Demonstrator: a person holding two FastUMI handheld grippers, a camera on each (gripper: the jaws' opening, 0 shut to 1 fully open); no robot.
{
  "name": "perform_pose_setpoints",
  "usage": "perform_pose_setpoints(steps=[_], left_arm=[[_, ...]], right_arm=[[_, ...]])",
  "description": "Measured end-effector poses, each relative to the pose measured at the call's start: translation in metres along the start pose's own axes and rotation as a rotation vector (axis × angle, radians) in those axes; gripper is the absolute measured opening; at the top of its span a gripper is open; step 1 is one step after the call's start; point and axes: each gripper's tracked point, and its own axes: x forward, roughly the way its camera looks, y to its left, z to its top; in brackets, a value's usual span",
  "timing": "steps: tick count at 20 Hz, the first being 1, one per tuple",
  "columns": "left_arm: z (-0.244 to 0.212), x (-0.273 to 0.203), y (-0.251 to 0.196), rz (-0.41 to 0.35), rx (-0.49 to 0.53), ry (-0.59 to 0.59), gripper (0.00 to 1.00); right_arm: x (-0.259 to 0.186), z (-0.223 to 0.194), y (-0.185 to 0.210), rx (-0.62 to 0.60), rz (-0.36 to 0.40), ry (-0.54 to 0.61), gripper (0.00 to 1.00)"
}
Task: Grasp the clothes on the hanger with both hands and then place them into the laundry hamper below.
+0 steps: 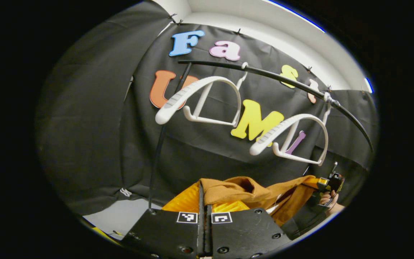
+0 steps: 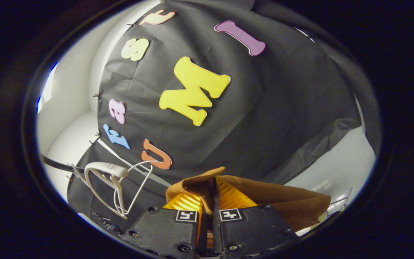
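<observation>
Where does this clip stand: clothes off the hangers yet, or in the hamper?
Done: both white hangers on the rail hang bare, so the brown garment is off. In hand: the left gripper and right gripper each have their jaws closed on its fabric, which stretches between them. Left: lowering it into the hamper, with no hamper in sight here.

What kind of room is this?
Probably a small laundry-practice booth: white hangers hang on a dark rail before a black cloth wall, and a brown garment is held below.
</observation>
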Motion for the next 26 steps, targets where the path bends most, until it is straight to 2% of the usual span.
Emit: perform_pose_setpoints(steps=[2, 3, 4, 5, 6, 7, 10, 11, 12, 13, 22, 26], left_arm=[[-0.006, -0.007, -0.009, -0.003, 0.006, 0.006, 0.00], [-0.011, -0.012, -0.015, -0.004, 0.014, 0.010, 0.06], [-0.014, -0.015, -0.021, -0.008, 0.022, 0.015, 0.00], [-0.017, -0.019, -0.028, -0.015, 0.033, 0.022, 0.00], [-0.019, -0.022, -0.034, -0.021, 0.047, 0.026, 0.06], [-0.020, -0.025, -0.040, -0.023, 0.061, 0.026, 0.00], [-0.020, -0.034, -0.063, -0.057, 0.109, 0.024, 0.00], [-0.018, -0.038, -0.070, -0.068, 0.122, 0.020, 0.06], [-0.017, -0.042, -0.077, -0.081, 0.128, 0.014, 0.00], [-0.015, -0.047, -0.084, -0.097, 0.125, 0.004, 0.06], [-0.012, -0.065, -0.145, -0.219, 0.167, -0.015, 0.05], [-0.016, -0.074, -0.174, -0.282, 0.151, -0.018, 0.05]], right_arm=[[-0.005, -0.015, -0.002, 0.020, 0.004, 0.017, 0.10], [-0.006, -0.022, -0.001, 0.027, 0.011, 0.027, 0.10], [-0.010, -0.031, 0.001, 0.031, 0.018, 0.038, 0.09], [-0.012, -0.040, 0.003, 0.031, 0.026, 0.051, 0.10], [-0.014, -0.049, 0.005, 0.028, 0.028, 0.065, 0.09], [-0.016, -0.059, 0.007, 0.020, 0.033, 0.080, 0.10], [-0.032, -0.083, 0.011, -0.015, 0.032, 0.108, 0.10], [-0.036, -0.088, 0.014, -0.025, 0.037, 0.116, 0.10], [-0.042, -0.096, 0.019, -0.030, 0.044, 0.123, 0.10], [-0.046, -0.102, 0.028, -0.036, 0.058, 0.132, 0.10], [-0.081, -0.175, 0.105, -0.187, 0.205, 0.282, 0.10], [-0.091, -0.200, 0.133, -0.243, 0.277, 0.349, 0.10]])
